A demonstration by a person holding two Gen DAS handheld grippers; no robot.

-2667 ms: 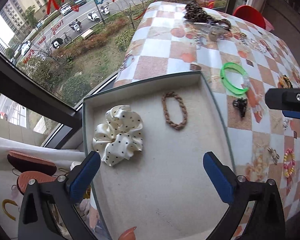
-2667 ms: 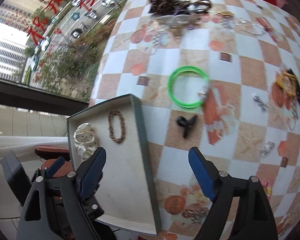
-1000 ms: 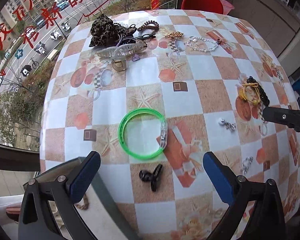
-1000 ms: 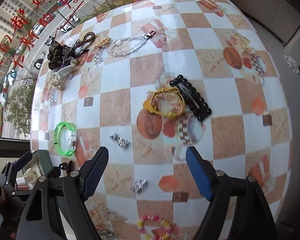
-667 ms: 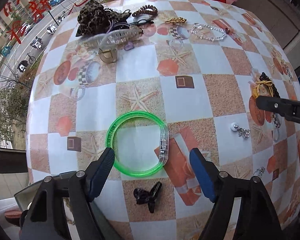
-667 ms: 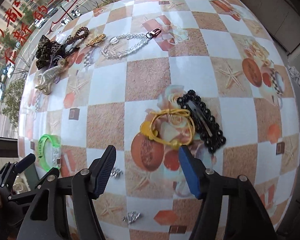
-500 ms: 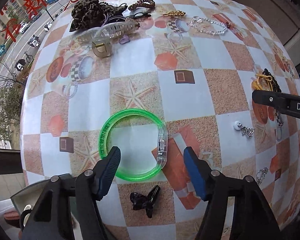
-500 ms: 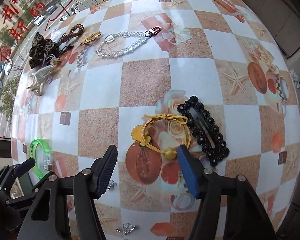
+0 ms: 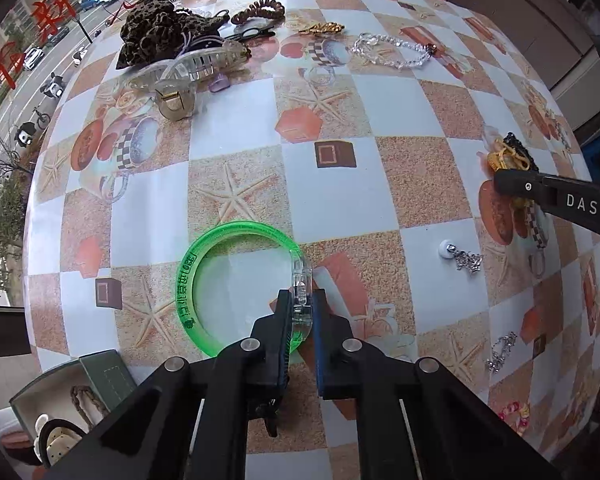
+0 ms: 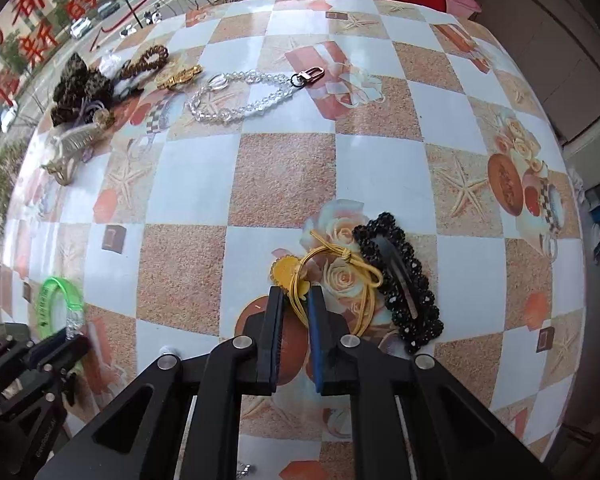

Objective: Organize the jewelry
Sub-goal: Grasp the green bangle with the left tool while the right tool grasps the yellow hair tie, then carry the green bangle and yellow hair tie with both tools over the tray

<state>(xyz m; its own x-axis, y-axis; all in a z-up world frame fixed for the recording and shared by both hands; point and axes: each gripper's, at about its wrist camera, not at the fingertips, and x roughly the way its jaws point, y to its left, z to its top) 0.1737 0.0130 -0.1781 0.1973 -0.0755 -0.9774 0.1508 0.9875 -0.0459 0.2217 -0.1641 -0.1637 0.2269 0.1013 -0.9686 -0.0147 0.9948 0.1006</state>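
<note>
The round table's glossy cloth [image 10: 284,176] is chequered in sandy orange-brown and pale blue-white, printed with starfish and roses. A translucent neon-green plastic bangle [image 9: 204,252] has a clear clasp. The elastic hair tie [image 10: 332,268] is mustard yellow; the beaded snap clip [image 10: 400,284] beside it, black.

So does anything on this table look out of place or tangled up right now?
Mostly loose pieces lie scattered on the tablecloth. The oddest spot is the heap at the far left edge, where a leopard scrunchie, hair ties and a clear claw clip overlap. The yellow hair tie also lies against the black beaded clip.
</note>
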